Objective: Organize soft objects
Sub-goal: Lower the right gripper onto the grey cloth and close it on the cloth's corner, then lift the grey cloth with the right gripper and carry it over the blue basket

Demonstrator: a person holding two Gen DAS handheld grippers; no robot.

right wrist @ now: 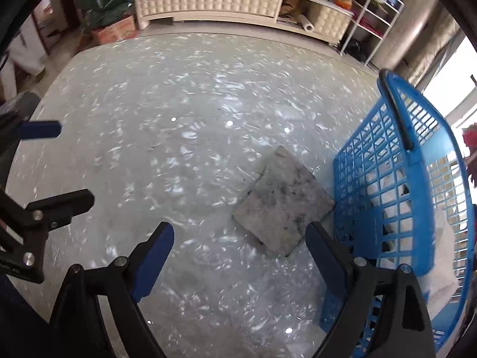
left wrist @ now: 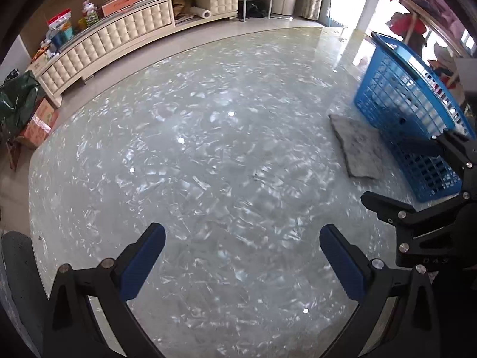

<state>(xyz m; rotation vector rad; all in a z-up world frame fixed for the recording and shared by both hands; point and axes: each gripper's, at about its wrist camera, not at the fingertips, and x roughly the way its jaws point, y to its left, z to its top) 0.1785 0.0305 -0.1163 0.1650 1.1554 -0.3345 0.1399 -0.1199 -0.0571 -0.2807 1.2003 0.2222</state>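
- Step in hand, as I read it: approach to pick-up. A grey folded cloth (right wrist: pixel 283 205) lies flat on the tabletop (right wrist: pixel 179 104), not yet touched.
- Right gripper (right wrist: pixel 240 256) – fingers spread wide, nothing between the pads. The cloth sits just ahead of the tips, nearer the right-hand finger (right wrist: pixel 328 259); its near corner is close to that pad, but I can't tell if they touch.
- Left gripper (left wrist: pixel 242 256) – fingers spread too, only bare tabletop between & ahead of them. In the left wrist view the cloth (left wrist: pixel 357 146) is well off to the right of these fingers, past the right gripper's black frame.
- Blue basket (right wrist: pixel 396 185) stands right of the right fingers, its mesh wall touching or just beside the cloth's far edge; something white & soft already shows inside.
- Next move prob. calls for lowering the right fingers over the near edge of the cloth, pinching, then lifting it over the basket rim. It lies flat, so a pad must get under or bunch the edge.
- Risk: right-hand finger snagging the basket mesh.
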